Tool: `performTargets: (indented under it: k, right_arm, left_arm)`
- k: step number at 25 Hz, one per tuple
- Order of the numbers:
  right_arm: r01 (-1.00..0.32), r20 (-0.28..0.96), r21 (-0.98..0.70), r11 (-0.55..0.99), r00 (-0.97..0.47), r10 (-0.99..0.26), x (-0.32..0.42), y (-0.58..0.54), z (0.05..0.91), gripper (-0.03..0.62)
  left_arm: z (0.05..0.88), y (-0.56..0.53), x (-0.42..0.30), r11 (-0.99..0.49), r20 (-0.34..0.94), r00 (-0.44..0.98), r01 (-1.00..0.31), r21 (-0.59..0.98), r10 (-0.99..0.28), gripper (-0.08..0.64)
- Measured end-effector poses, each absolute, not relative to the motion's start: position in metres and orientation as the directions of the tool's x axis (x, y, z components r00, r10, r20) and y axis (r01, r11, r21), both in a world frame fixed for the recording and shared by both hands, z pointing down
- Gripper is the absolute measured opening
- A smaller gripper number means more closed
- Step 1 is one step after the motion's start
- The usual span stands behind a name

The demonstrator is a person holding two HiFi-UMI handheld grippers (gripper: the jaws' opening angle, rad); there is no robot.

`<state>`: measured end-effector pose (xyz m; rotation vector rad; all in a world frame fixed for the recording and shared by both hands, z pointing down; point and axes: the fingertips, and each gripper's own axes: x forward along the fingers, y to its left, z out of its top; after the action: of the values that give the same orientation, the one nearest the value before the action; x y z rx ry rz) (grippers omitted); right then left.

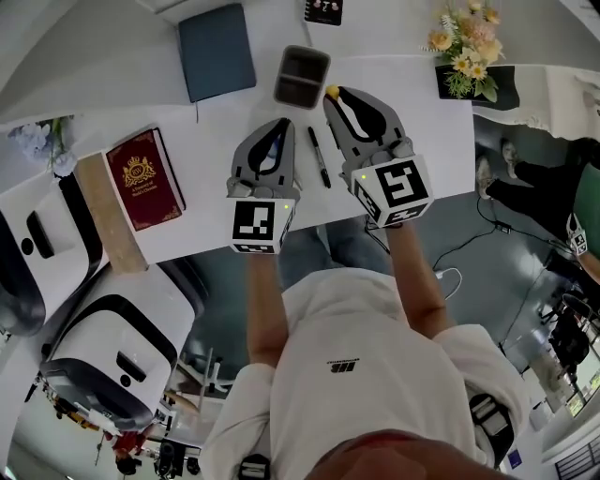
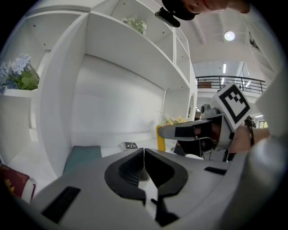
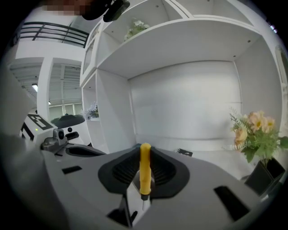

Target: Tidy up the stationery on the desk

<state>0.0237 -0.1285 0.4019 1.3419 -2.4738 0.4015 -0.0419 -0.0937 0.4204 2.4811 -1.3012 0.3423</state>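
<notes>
In the head view the yellow pen (image 1: 332, 92) shows only its tip; the rest lies hidden beneath the right gripper (image 1: 345, 97). The small card (image 1: 323, 9) is cut by the top edge and its print is too small to read, as is the gold lettering on the red book (image 1: 143, 178). The inside of the dark tray (image 1: 301, 77) is too shadowed to judge. In the left gripper view the book runs off the lower left edge. In the right gripper view, what looks like a dark flower pot (image 3: 265, 173) is cut by the picture's rim.
</notes>
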Motion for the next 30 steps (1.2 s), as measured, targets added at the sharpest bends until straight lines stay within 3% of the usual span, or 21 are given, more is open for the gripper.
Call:
performTargets:
  k: [10, 23, 27, 30]
  right_arm:
    - [-0.812, 0.293, -0.088, 0.577, -0.575, -0.764, 0.005, -0.16, 0.399, 0.052]
    - [-0.801, 0.439, -0.125, 0.585, -0.573, -0.692, -0.007, -0.177, 0.47, 0.055]
    - [-0.794, 0.455, -0.102, 0.599, -0.573, -0.682, -0.012, -0.18, 0.474, 0.11]
    - [-0.796, 0.457, -0.096, 0.598, -0.569, -0.684, -0.011, -0.18, 0.473, 0.107]
  left_arm:
    - [0.423, -0.105, -0.046, -0.507, 0.347, 0.533, -0.845, 0.171, -0.772, 0.0]
    - [0.439, -0.11, -0.056, -0.474, 0.368, 0.508, -0.861, 0.185, -0.779, 0.0]
    - [0.441, -0.11, -0.058, -0.467, 0.374, 0.503, -0.864, 0.19, -0.779, 0.0]
    - [0.442, -0.109, -0.06, -0.463, 0.373, 0.501, -0.865, 0.192, -0.781, 0.0]
